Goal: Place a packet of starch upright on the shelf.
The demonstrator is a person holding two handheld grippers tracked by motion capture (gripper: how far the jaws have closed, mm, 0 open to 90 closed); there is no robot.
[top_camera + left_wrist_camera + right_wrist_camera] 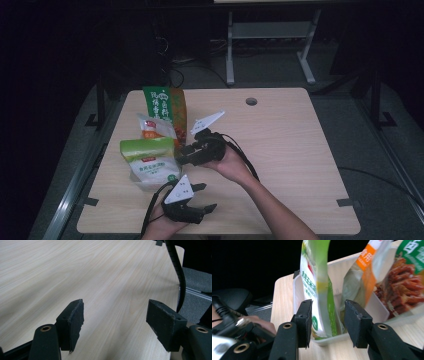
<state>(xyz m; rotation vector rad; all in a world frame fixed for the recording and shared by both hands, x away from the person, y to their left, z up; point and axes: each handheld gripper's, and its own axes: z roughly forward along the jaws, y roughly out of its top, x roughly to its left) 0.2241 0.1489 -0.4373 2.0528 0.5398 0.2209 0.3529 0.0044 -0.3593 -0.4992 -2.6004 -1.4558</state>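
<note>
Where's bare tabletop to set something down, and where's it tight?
Free: the table's right half, from the right gripper to the right edge, past the round hole. Crowded: left side, three pouches standing in the white tray, left gripper in front.

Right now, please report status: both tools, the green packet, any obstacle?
Right tool open, jaws either side of green-white packet, which stands in white tray. Left tool open over bare table. Two more packets crowd the tray.
</note>
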